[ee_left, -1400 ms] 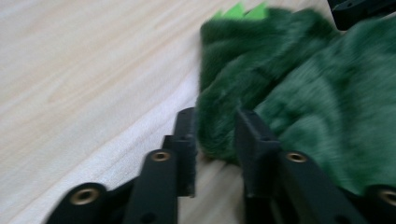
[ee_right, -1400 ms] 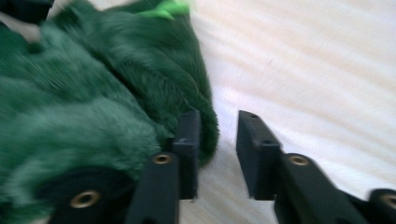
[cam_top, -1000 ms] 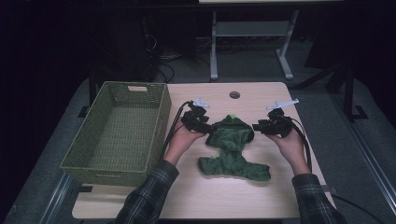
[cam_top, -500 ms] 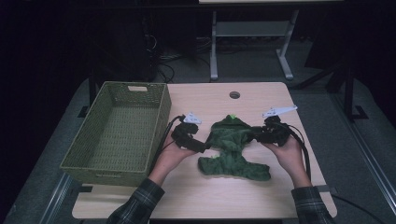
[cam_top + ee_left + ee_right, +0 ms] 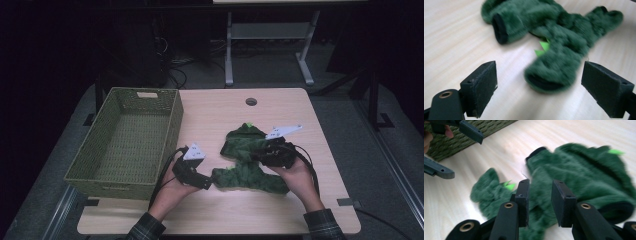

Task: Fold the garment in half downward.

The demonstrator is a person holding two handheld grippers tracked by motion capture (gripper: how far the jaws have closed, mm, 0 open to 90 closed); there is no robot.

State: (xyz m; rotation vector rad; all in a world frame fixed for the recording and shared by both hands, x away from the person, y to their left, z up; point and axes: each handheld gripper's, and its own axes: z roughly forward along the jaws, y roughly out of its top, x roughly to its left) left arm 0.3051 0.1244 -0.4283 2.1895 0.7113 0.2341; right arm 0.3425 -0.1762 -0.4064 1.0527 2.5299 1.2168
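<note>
Left tongs (image 5: 539,92) spread, just opened, empty; right tongs (image 5: 540,202) closing over green costume (image 5: 250,162); I should pinch deep.

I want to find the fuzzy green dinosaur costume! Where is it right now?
In the high view the fuzzy green costume lies flat on the table's right half, right of the woven basket, between the left gripper and the right gripper.

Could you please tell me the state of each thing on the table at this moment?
Green plush garment: lying crumpled on the table, outside the basket.
Woven basket: upright, empty.
Left gripper: open, just opened, garment cuff between the jaws.
Right gripper: closing over the garment's fabric.
</note>
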